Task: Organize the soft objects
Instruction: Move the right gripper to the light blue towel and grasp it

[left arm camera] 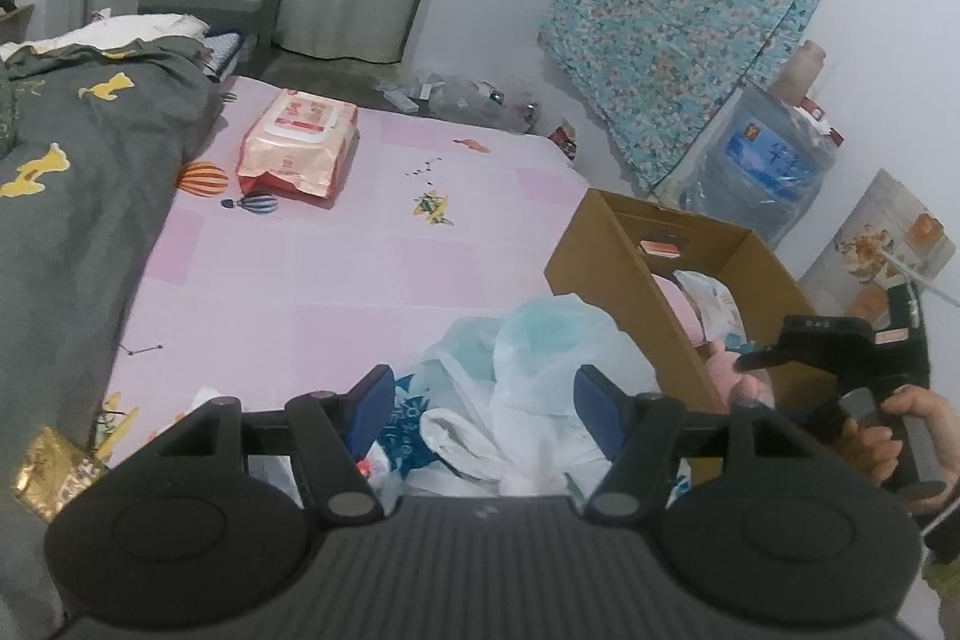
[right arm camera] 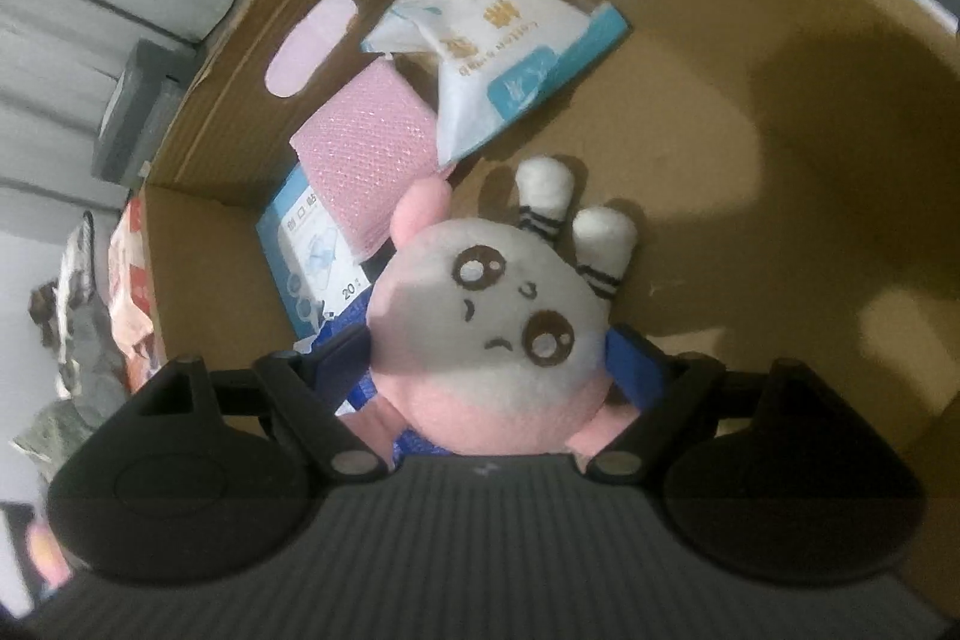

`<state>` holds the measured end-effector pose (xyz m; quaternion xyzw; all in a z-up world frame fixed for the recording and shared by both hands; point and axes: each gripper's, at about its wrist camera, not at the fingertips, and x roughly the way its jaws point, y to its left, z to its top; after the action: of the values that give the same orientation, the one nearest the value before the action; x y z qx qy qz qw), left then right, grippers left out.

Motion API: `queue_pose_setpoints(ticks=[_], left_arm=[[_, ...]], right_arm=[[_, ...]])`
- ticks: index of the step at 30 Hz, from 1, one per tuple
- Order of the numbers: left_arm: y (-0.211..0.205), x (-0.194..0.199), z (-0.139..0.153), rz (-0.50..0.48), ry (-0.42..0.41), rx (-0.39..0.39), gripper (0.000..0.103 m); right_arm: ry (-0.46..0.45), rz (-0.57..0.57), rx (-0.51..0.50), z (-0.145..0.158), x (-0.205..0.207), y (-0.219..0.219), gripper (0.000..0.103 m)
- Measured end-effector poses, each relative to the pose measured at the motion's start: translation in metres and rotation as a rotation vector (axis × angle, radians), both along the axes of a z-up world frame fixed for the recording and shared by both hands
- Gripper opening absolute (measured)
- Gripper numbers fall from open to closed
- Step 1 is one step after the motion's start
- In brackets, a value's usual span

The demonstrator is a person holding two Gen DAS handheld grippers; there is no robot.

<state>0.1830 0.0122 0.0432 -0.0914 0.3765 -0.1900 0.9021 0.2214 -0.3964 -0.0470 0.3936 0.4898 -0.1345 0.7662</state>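
Observation:
My right gripper [right arm camera: 489, 370] is shut on a pink and white plush toy [right arm camera: 492, 310] and holds it inside a cardboard box [right arm camera: 750, 112]. In the box lie a white tissue pack [right arm camera: 498, 52], a pink cloth roll [right arm camera: 366, 160] and a blue-white packet [right arm camera: 312, 256]. In the left wrist view my left gripper [left arm camera: 485, 403] is open over a heap of white and blue plastic bags [left arm camera: 528, 370] on the pink bed sheet [left arm camera: 336, 268]. The box [left arm camera: 624, 280] stands to its right, with the right gripper [left arm camera: 840, 340] at its rim.
A pink wet-wipes pack [left arm camera: 297, 145] lies further up the bed. A grey-green duvet [left arm camera: 78, 172] covers the left side. A gold packet [left arm camera: 51, 472] lies at the near left. A water jug [left arm camera: 762, 166] and floral cloth [left arm camera: 690, 16] stand by the wall.

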Motion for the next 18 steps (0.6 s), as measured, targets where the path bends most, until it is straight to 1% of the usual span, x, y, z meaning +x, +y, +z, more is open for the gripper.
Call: queue_pose_setpoints(ticks=[4,6,8,10,13,15,18], left_arm=[[0.014,-0.007,0.003,0.027,-0.011,0.015,0.074],[0.022,-0.014,0.004,0.047,-0.021,0.042,0.077],[0.031,-0.022,0.004,0.066,-0.032,0.076,0.080],[0.041,-0.029,0.004,0.091,-0.035,0.111,0.081],[0.057,-0.039,0.002,0.135,-0.025,0.136,0.082],[0.067,-0.046,0.000,0.159,-0.020,0.141,0.082],[0.075,-0.059,-0.006,0.178,-0.005,0.153,0.082]], right_arm=[[-0.075,0.046,-0.143,0.026,-0.006,0.011,0.087],[-0.128,0.072,-0.200,0.042,-0.012,0.017,0.088],[-0.194,0.099,-0.237,0.059,-0.022,0.027,0.088],[-0.267,0.136,-0.250,0.075,-0.030,0.040,0.089],[-0.366,0.194,-0.231,0.093,-0.041,0.062,0.090],[-0.425,0.232,-0.181,0.100,-0.044,0.077,0.090],[-0.496,0.311,-0.066,0.103,-0.043,0.105,0.090]])
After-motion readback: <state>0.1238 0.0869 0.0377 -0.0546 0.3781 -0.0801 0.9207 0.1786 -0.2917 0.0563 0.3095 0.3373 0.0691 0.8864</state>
